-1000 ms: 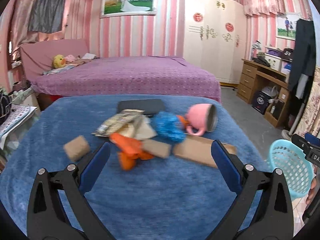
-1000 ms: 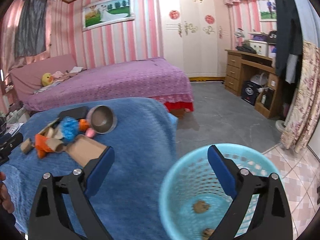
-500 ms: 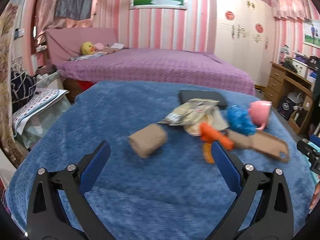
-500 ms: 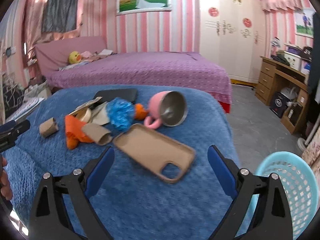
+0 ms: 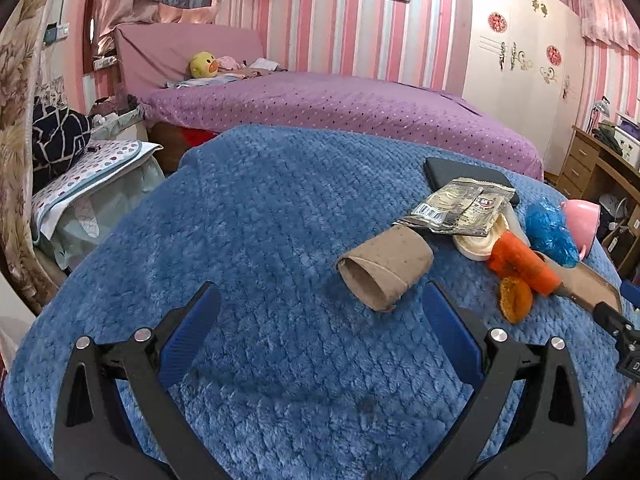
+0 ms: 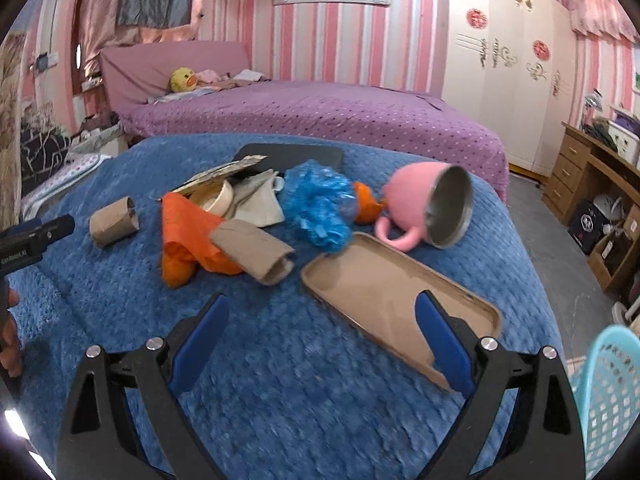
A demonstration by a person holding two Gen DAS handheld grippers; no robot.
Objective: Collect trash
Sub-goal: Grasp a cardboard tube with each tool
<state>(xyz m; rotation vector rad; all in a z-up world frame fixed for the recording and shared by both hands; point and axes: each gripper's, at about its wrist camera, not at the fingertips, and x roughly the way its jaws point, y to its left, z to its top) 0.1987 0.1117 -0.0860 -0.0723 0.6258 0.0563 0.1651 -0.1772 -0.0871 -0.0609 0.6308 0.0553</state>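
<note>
The left gripper [image 5: 316, 312] stood wide open and empty. The cardboard tube [image 5: 385, 271] lay on the blue blanket [image 5: 260, 220] just ahead and slightly right of its centre, near the right-hand pad, long axis running diagonally, open end toward the claw. The right gripper [image 6: 320, 324], also open and empty, was farther off.

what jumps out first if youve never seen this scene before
A heap of litter on the blue blanket: an orange wrapper, a crumpled blue bag and a tipped pink mug. A cardboard tube lies apart, just ahead of the open left gripper.
</note>
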